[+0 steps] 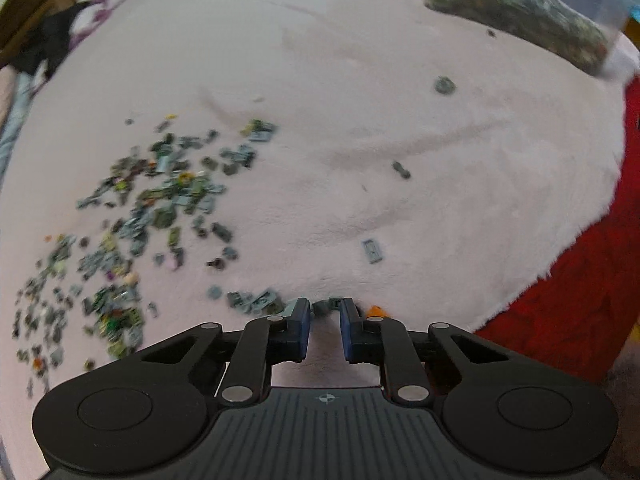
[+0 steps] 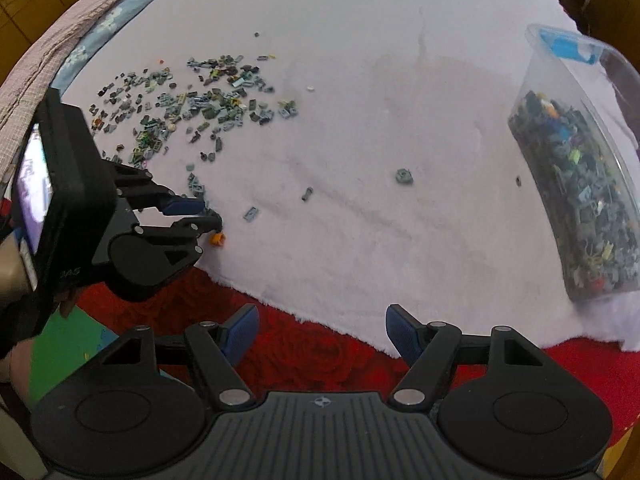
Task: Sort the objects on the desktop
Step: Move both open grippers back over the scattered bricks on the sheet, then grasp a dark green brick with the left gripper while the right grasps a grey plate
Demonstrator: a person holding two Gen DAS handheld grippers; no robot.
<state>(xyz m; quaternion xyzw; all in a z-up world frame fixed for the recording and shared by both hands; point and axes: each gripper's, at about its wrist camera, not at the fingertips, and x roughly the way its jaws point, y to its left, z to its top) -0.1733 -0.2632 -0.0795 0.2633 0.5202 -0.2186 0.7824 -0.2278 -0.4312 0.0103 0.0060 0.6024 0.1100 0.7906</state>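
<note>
Left claw (image 1: pixel 325 309) pinches a small dark brick (image 1: pixel 322 306) off the blanket (image 1: pixel 360 120) for sorting; right claw (image 2: pixel 320 330) hangs spread, empty.

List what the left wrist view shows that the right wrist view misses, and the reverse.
Only the left wrist view: a close look at the left gripper, its jaws pinching a small dark piece beside the orange piece.

Only the right wrist view: the right gripper, jaws wide apart and empty above the red blanket; a green mat.

Both: the scattered brick pile, the clear bin of bricks, the pale fleece.
</note>
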